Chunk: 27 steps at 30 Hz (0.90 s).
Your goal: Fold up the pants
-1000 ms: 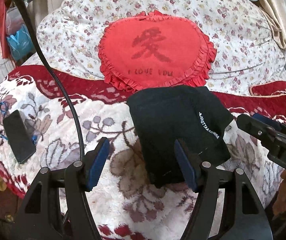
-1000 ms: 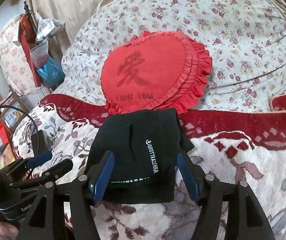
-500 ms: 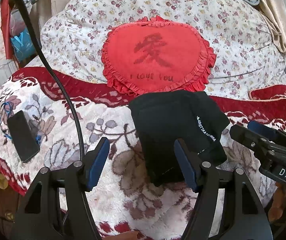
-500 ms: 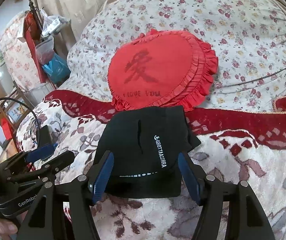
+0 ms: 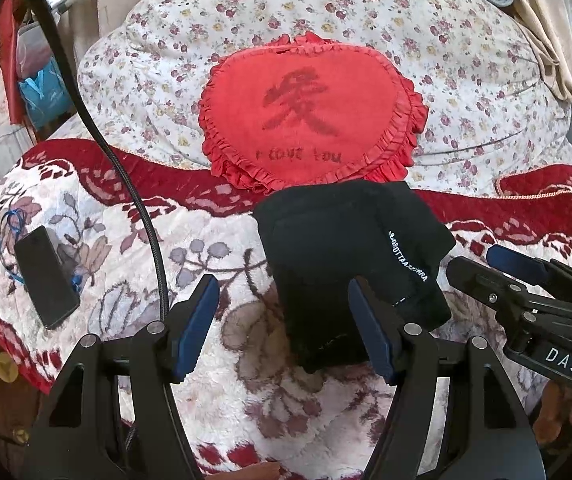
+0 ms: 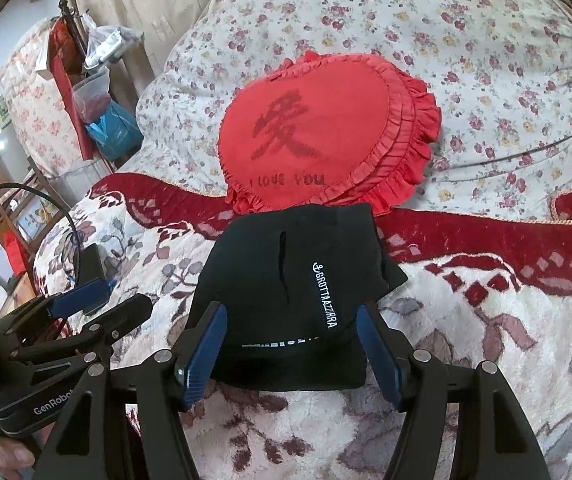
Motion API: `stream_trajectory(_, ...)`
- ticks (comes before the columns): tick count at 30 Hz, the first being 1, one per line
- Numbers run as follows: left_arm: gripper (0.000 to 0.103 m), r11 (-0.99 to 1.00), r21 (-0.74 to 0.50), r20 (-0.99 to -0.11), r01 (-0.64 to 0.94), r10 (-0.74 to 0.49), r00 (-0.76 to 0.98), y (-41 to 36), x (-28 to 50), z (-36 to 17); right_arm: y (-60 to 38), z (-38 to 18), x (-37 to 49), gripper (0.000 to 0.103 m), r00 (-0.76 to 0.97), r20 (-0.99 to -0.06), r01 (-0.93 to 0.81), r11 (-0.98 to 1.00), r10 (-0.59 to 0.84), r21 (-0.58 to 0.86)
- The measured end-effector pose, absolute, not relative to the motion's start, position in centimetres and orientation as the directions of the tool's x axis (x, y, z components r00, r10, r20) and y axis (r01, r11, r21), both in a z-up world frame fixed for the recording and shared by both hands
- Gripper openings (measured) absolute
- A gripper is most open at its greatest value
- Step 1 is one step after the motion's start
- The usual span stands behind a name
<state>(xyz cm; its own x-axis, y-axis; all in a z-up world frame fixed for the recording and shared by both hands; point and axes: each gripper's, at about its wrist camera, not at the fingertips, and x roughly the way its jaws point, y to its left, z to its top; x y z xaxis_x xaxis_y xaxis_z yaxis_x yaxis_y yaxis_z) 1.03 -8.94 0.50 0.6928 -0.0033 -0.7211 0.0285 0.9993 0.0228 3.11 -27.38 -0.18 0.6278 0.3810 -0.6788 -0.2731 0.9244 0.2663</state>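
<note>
Black pants (image 5: 350,264) folded into a compact bundle, lying flat on the floral blanket (image 5: 222,272); white lettering along one fold, white-marked band at the near edge in the right wrist view (image 6: 294,304). Bundle straight ahead of the right gripper (image 6: 291,354), near edge between its two blue pads, not seen touching either. Jaws of that gripper set wide apart, nothing clamped. In the left wrist view, bundle ahead and to the right of the left gripper (image 5: 284,328); right pad of that gripper overlapping the bundle's near left corner in the picture, contact not determinable. Left gripper likewise spread, holding nothing, blanket showing between its pads. Each gripper visible in the other's view: right one at the far right edge of the left view, left one (image 6: 98,304) at the lower left of the right view, both just beside the bundle.

Beyond the bundle, touching its far edge: red heart-shaped cushion (image 5: 310,120) with frilled border, dark character and "I LOVE YOU" text, leaning on a flower-print quilt (image 5: 466,60). Dark red band of the blanket running across behind the bundle. Left of the left gripper, well apart from the pants: black phone (image 5: 46,276) lying on the blanket with a blue cord under it. Black cable (image 5: 134,200) crossing from upper left down to the left gripper.
</note>
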Motion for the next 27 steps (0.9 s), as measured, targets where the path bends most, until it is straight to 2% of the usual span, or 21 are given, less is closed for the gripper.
stream_trajectory(27,0.067,0.999,0.026,-0.727,0.034,-0.005,0.687,-8.76,1.45,-0.06,-27.16,-1.03,3.37,0.066,0.608,-0.695,-0.276,0.923,0.384,0.268)
